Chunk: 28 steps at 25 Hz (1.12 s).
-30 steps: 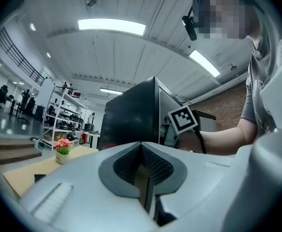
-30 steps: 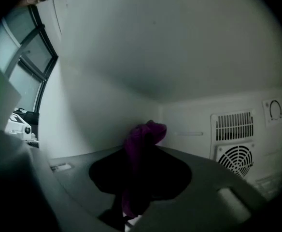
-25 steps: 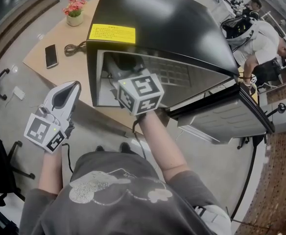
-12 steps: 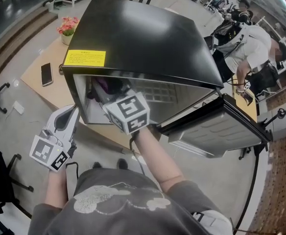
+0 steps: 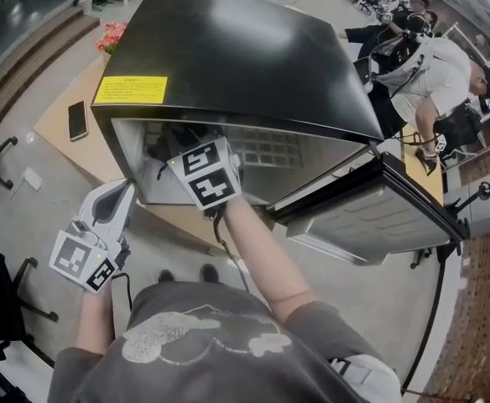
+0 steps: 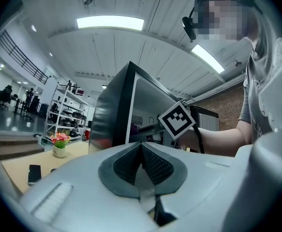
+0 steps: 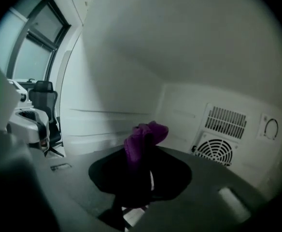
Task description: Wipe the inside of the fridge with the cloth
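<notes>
Well inside the black, white-walled mini fridge [image 5: 237, 57], the right claw [image 7: 140, 164] pinches a crumpled purple cloth [image 7: 143, 137], a round back-wall vent [image 7: 213, 152] nearby; the left claw [image 6: 141, 153] is closed, empty, outside the fridge.

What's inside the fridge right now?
The right hand-held gripper reaches into the fridge, shut on a purple cloth. Behind it: white walls, a round fan vent. The gripper's body covers the floor beneath.
</notes>
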### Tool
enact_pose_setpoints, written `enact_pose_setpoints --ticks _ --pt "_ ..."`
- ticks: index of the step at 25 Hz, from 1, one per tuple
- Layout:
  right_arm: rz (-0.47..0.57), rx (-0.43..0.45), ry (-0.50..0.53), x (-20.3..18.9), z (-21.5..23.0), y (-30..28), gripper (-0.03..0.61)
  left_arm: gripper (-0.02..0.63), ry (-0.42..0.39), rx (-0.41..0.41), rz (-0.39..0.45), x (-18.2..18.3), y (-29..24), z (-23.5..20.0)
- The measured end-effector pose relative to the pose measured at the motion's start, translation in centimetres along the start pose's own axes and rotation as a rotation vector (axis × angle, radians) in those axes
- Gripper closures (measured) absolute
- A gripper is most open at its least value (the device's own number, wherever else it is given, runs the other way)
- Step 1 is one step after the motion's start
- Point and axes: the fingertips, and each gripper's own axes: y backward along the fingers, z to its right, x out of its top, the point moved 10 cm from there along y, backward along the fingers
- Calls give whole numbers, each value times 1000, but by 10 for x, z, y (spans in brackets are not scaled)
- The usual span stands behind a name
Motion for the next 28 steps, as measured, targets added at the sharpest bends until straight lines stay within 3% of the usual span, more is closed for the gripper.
enact_pose_setpoints --ticks 10,16,20,28 --pt "-58 -172 -181 -36 69 42 492 597 11 -129 -29 -9 -26 22" --pt "-107 -287 -219 -54 99 73 492 597 12 -186 -23 -9 -42 32" --pt "-151 -410 -206 -67 113 97 491 597 13 -206 -22 -11 -49 36" --pt "4 -659 -256 -65 121 117 492 597 -82 -185 91 9 -59 42"
